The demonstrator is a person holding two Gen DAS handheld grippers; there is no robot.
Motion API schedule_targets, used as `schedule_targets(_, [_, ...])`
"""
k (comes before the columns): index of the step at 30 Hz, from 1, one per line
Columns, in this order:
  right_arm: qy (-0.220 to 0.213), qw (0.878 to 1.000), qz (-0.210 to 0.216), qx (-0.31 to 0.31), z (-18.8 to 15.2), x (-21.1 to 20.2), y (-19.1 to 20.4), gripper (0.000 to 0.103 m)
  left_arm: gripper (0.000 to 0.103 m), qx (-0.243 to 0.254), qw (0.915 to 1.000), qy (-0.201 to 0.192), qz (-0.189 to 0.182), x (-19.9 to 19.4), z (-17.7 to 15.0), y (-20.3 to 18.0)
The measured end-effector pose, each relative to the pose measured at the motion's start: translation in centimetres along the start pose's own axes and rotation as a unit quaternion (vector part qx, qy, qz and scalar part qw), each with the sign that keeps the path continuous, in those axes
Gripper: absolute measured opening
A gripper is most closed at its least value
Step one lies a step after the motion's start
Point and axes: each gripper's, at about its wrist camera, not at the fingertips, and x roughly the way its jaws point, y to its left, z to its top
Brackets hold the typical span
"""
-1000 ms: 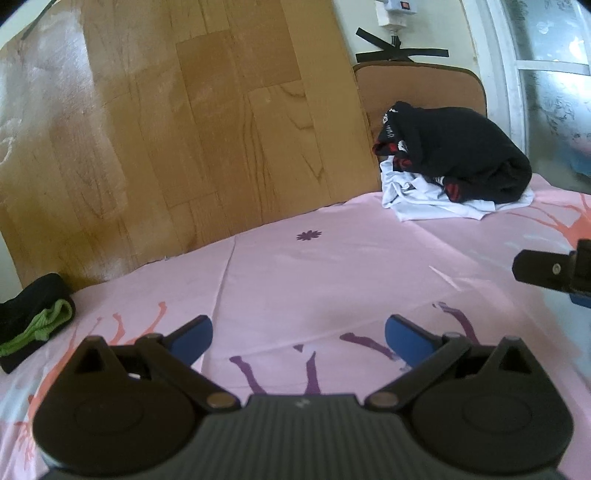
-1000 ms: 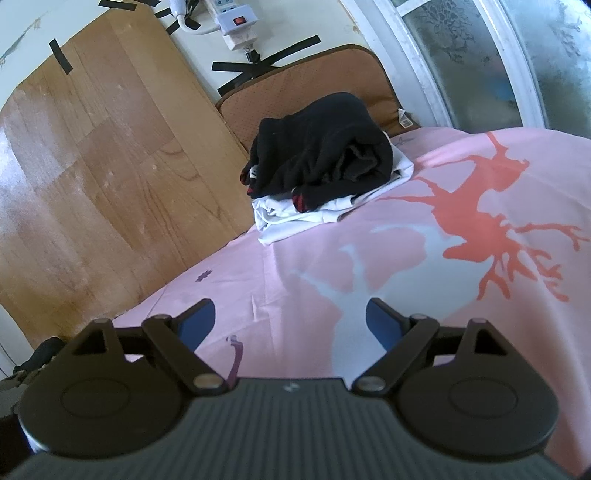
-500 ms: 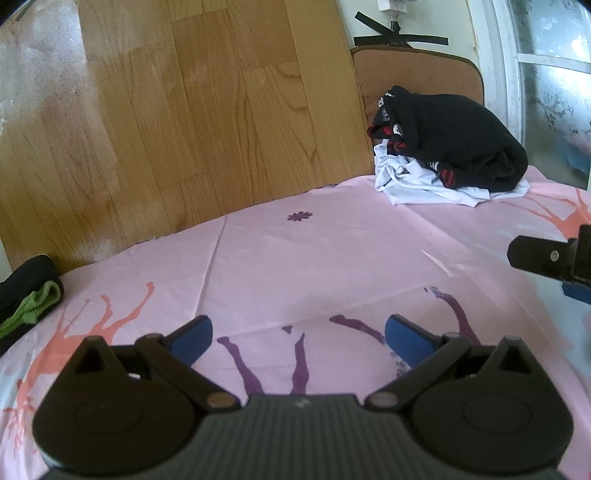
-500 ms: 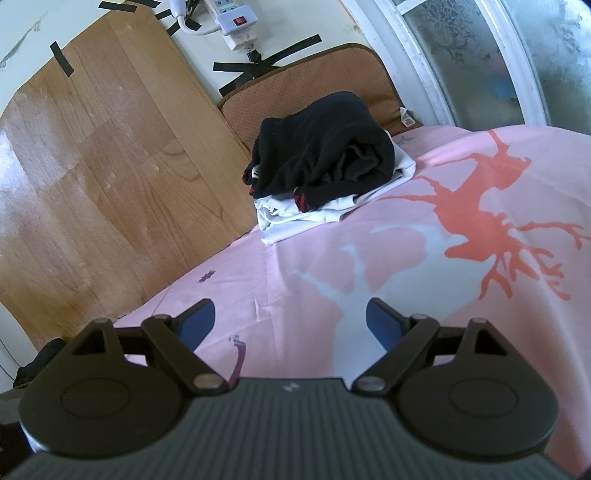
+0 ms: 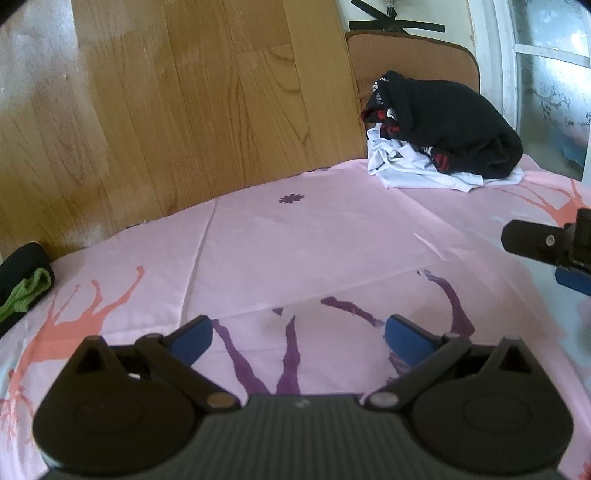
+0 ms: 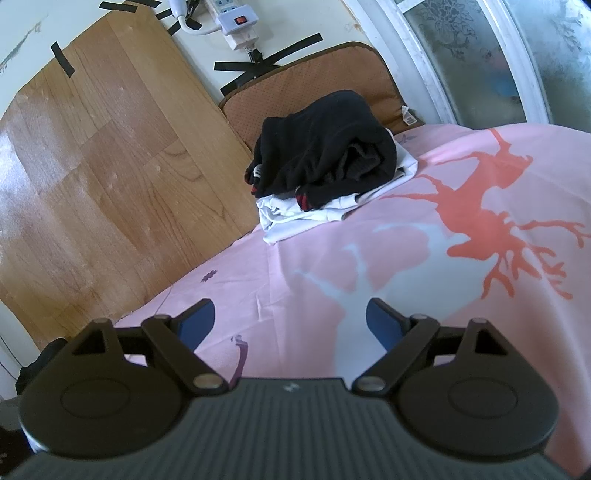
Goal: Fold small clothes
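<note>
A pile of clothes lies at the far end of the pink sheet (image 5: pixel 332 251): a black garment (image 5: pixel 454 122) with red trim on top of a white one (image 5: pixel 413 170). The same black garment (image 6: pixel 325 147) and white one (image 6: pixel 295 218) appear far ahead in the right wrist view. My left gripper (image 5: pixel 299 336) is open over the bare sheet, nothing between its blue pads. My right gripper (image 6: pixel 290 321) is open too, empty, low over the sheet (image 6: pixel 406 258). Its finger (image 5: pixel 546 243) pokes in from the right edge of the left wrist view.
A wood-pattern board (image 5: pixel 184 103) leans against the wall behind the bed. A brown cushion (image 6: pixel 314 77) stands behind the pile. A black and green garment (image 5: pixel 22 291) lies at the left edge. A power strip (image 6: pixel 236 22) hangs on the wall; a window (image 6: pixel 498 55) is right.
The left wrist view has tipped downward: the pile and board sit higher in frame and more sheet shows in front. The right gripper has stayed still. Both stay open.
</note>
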Motion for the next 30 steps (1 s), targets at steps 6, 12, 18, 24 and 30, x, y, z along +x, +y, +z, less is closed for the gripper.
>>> schedule_targets(6, [0.002, 1.000, -0.001, -0.002, -0.01, 0.15, 0.08, 0.091, 0.103, -0.002, 0.9998, 0.020, -0.002, 0.39, -0.19, -0.04])
schedule_targets(12, [0.004, 1.000, -0.003, -0.003, 0.00, 0.18, 0.11, 0.091, 0.103, -0.002, 0.9997, 0.022, -0.006, 0.32, -0.28, -0.10])
schedule_targets(18, [0.004, 1.000, -0.003, -0.003, -0.03, 0.22, 0.05, 0.091, 0.103, -0.005, 0.9997, 0.022, -0.004, 0.31, -0.24, 0.04])
schedule_targets(24, [0.002, 1.000, -0.002, -0.002, -0.05, 0.22, 0.07, 0.091, 0.103, -0.004, 0.9998, 0.021, -0.003, 0.22, -0.30, -0.05])
schedule_targets(30, [0.001, 1.000, -0.002, -0.001, -0.07, 0.15, 0.06, 0.091, 0.103, -0.004, 0.9998, 0.021, -0.003, 0.23, -0.30, -0.04])
